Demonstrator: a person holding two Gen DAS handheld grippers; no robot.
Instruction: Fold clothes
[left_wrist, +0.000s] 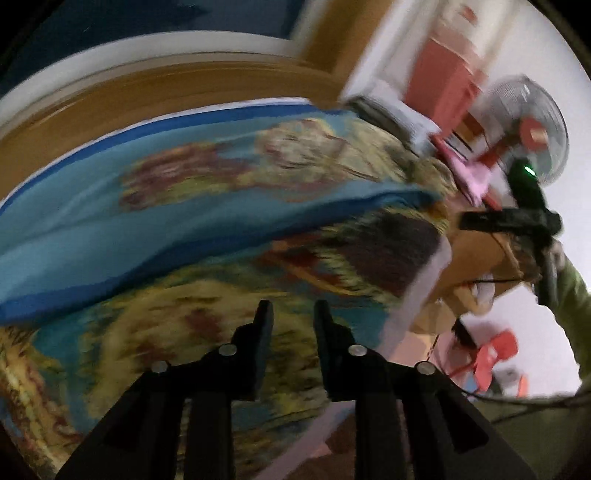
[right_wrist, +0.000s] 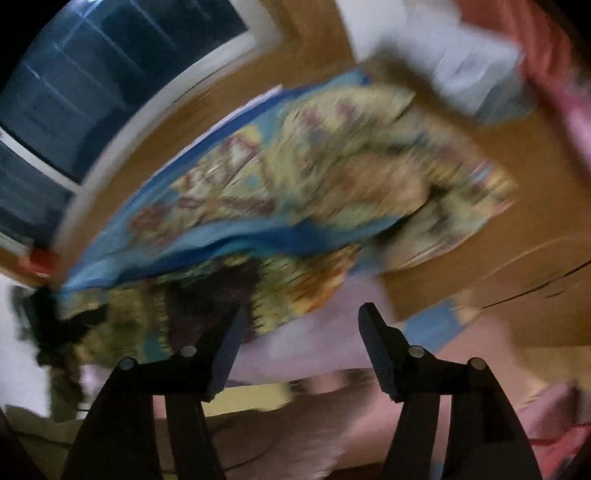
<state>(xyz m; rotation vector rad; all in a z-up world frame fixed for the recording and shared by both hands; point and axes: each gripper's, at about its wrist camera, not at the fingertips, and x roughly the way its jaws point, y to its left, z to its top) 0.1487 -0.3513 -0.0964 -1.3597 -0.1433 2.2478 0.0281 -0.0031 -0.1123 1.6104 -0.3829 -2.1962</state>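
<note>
Blue patterned garment (left_wrist: 229, 221) lies part-folded on wooden bench (left_wrist: 155, 92). Left gripper (left_wrist: 291, 314) and right gripper (right_wrist: 299, 325) jaws both apart, empty. Next: regrip edge squarely, flatten crease.

Left gripper (left_wrist: 291, 306): two matte black fingers, flat rectangular pads, each finger carried on black angular linkage arms. Four round silver pivot pins show across the linkage, two per side.

Right gripper (right_wrist: 301, 314): same build, black fingers; pad faces look ribbed or textured, blurred. Four silver pivot pins again.

In the left wrist view the right gripper body (left_wrist: 517, 218) appears as a black handheld unit with a small green light lit on top. An olive-green sleeve (left_wrist: 570, 295) shows behind it.
</note>
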